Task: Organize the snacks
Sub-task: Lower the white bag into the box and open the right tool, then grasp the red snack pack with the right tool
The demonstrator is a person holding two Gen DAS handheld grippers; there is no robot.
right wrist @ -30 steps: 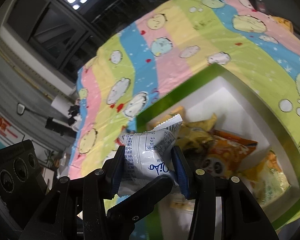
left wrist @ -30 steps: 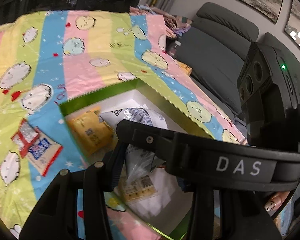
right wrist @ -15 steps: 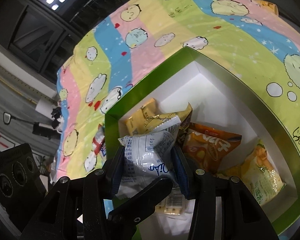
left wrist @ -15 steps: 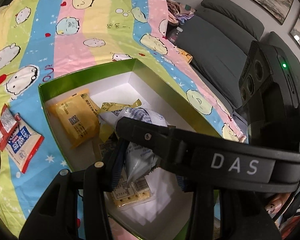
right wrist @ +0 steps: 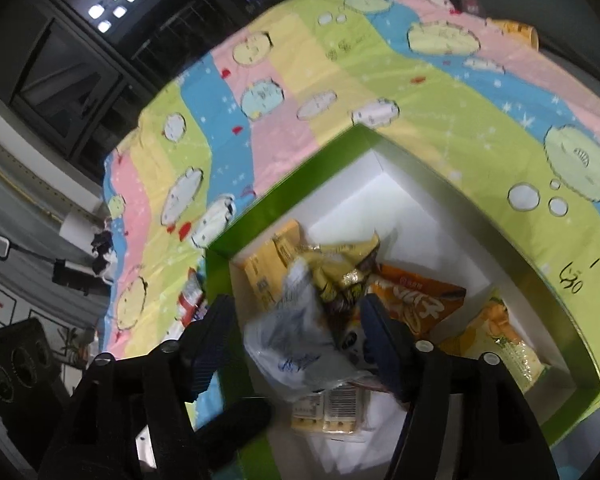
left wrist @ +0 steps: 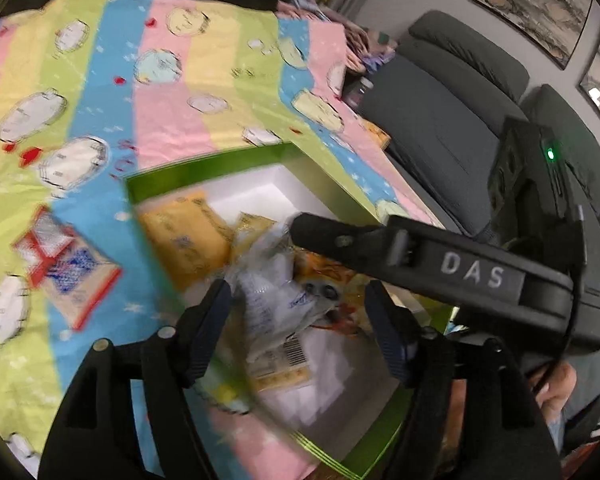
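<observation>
A green box (right wrist: 452, 176) with a white inside holds several snack packs. A white snack bag (right wrist: 296, 344) lies loose in the box between the jaws of my right gripper (right wrist: 296, 328), which is open and not touching it. The bag also shows blurred in the left wrist view (left wrist: 272, 296). Around it lie a yellow pack (right wrist: 266, 268), an orange pack (right wrist: 416, 300) and a cracker pack (right wrist: 332, 408). My left gripper (left wrist: 300, 332) is open and empty above the box (left wrist: 204, 172). The right gripper's body (left wrist: 440, 268) crosses the left wrist view.
A red and white snack pack (left wrist: 64, 264) lies on the striped cloth (left wrist: 172, 92) left of the box. A grey sofa (left wrist: 440, 120) stands to the right. An orange item (right wrist: 516, 30) lies at the far cloth edge.
My right gripper has opened and let go of the white bag, which dropped into the box. My left gripper has opened wider. Both views moved closer over the box.
</observation>
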